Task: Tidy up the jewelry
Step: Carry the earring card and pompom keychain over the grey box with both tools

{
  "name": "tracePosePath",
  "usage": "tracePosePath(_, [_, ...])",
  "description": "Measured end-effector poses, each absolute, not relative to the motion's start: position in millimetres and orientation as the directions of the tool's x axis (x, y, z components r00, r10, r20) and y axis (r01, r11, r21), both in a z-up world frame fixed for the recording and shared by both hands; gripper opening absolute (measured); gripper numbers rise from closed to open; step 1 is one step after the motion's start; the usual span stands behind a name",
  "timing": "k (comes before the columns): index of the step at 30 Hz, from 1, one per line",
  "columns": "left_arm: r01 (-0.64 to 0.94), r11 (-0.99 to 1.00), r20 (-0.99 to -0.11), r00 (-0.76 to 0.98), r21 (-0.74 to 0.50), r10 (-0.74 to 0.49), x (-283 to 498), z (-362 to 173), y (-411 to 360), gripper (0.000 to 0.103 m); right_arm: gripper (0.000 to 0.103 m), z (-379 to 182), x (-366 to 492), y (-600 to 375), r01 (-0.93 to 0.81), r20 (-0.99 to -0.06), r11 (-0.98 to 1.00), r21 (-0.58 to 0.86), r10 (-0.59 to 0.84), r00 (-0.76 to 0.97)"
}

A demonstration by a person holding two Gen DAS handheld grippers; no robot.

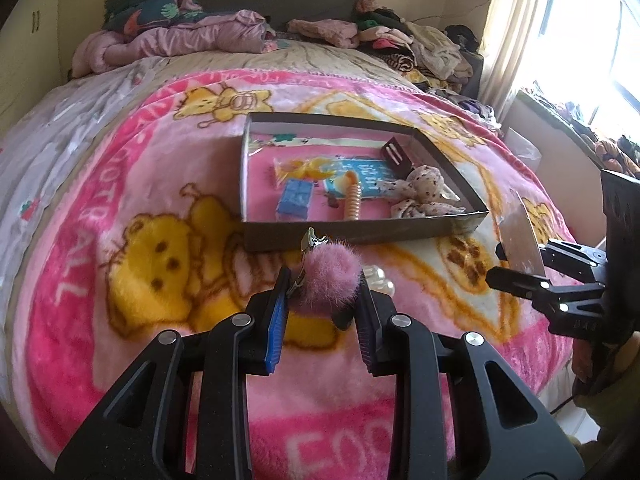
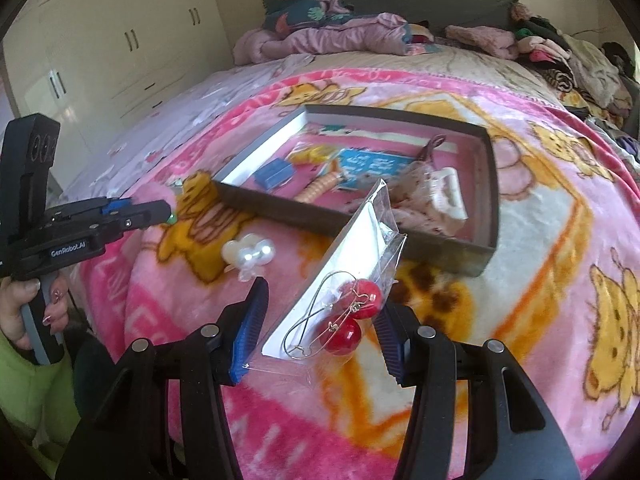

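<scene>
— Filling up: the box [image 1: 360,236] is already holding several pieces.
— Left tongs [image 1: 322,280] are gripping the pompom clip [image 1: 330,280]; right tongs [image 2: 316,326] are pinching the earring bag [image 2: 344,280]. Pearl clip [image 2: 249,257] is waiting on the bed [image 2: 532,216].

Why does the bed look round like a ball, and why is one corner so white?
Left wrist view: the fisheye lens bends the blanket into a dome, and sunlight through the window washes that corner white. Right wrist view: same bending, and the clear earring packet shines with glare.
</scene>
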State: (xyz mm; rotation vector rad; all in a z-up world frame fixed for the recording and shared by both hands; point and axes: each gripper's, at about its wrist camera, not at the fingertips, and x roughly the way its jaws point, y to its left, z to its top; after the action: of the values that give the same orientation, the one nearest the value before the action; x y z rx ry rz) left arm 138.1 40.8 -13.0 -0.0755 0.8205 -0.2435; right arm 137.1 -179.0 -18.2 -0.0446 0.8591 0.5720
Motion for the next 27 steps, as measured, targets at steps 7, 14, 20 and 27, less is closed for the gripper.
tracePosePath(7, [0.208, 0.965, -0.716, 0.649, -0.161, -0.260, 151.1, -11.5, 29.3, 0.022, 0.049, -14.6, 147.1, -194.7, -0.463, -0.719, 0.867, 0.184, 0.440, 0.537])
tracePosePath(14, [0.217, 0.963, -0.719, 0.642, -0.163, -0.266, 161.0, -12.9, 23.0, 0.022, 0.049, -12.3, 158.0, -206.9, -0.440, -0.712, 0.879, 0.185, 0.428, 0.557])
tracePosePath(20, [0.224, 0.961, -0.724, 0.634, -0.164, -0.271, 170.5, -14.2, 17.2, 0.022, 0.049, -10.4, 167.5, -215.4, -0.425, -0.707, 0.886, 0.186, 0.421, 0.567])
tracePosePath(27, [0.241, 0.958, -0.729, 0.626, -0.157, -0.277, 182.6, -15.0, 7.9, 0.022, 0.049, -8.8, 179.0, -224.7, -0.406, -0.701, 0.895, 0.184, 0.409, 0.584])
